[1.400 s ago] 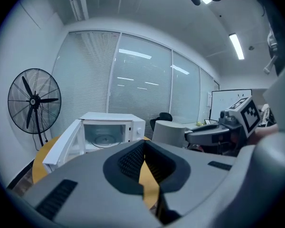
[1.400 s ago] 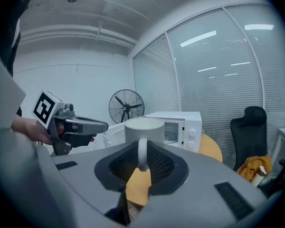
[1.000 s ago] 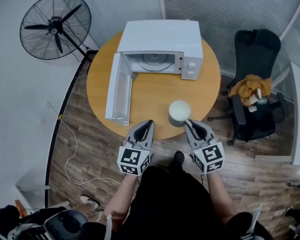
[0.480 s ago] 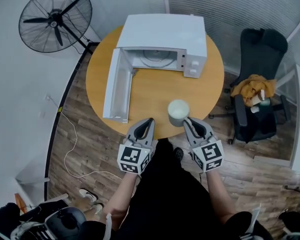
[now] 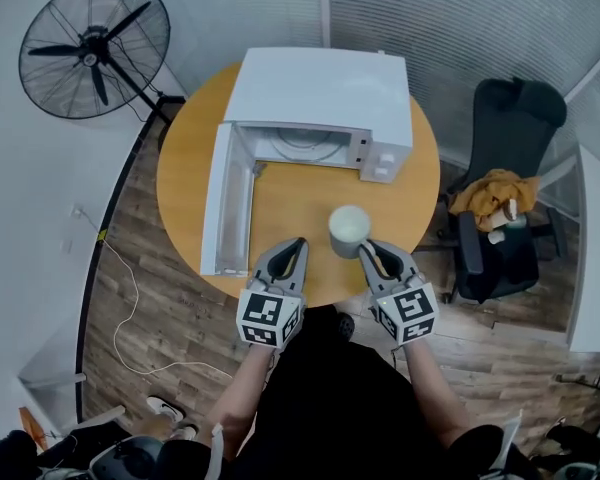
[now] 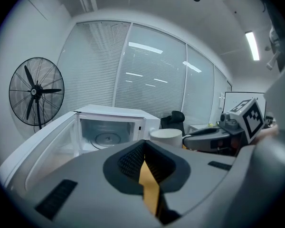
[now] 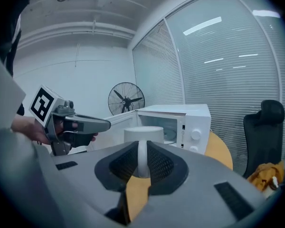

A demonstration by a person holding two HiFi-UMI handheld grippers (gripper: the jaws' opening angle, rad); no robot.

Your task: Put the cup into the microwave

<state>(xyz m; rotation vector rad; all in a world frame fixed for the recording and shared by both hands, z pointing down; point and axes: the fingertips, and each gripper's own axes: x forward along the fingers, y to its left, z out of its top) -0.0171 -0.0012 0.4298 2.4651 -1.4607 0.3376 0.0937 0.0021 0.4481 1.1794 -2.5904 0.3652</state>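
A white cup (image 5: 349, 228) stands out over the round wooden table (image 5: 290, 193), in front of the white microwave (image 5: 320, 88). The microwave's door (image 5: 225, 213) is swung open to the left, and its glass turntable (image 6: 107, 138) shows inside. My right gripper (image 5: 366, 249) is shut on the cup's handle (image 7: 142, 158), which sits between the pads with the cup body (image 7: 143, 133) just beyond them. My left gripper (image 5: 297, 243) is shut and holds nothing. It hovers at the table's near edge, left of the cup (image 6: 166, 135) and beside the open door.
A standing fan (image 5: 92, 48) is at the far left, with a cable (image 5: 120, 298) on the wooden floor. A black office chair (image 5: 505, 198) carrying a yellow cloth (image 5: 490, 190) stands right of the table. A white desk edge (image 5: 595, 258) lies further right.
The cup and my right gripper have moved closer to the microwave. The left gripper stays beside them at the table's near edge. The head view has shifted slightly.
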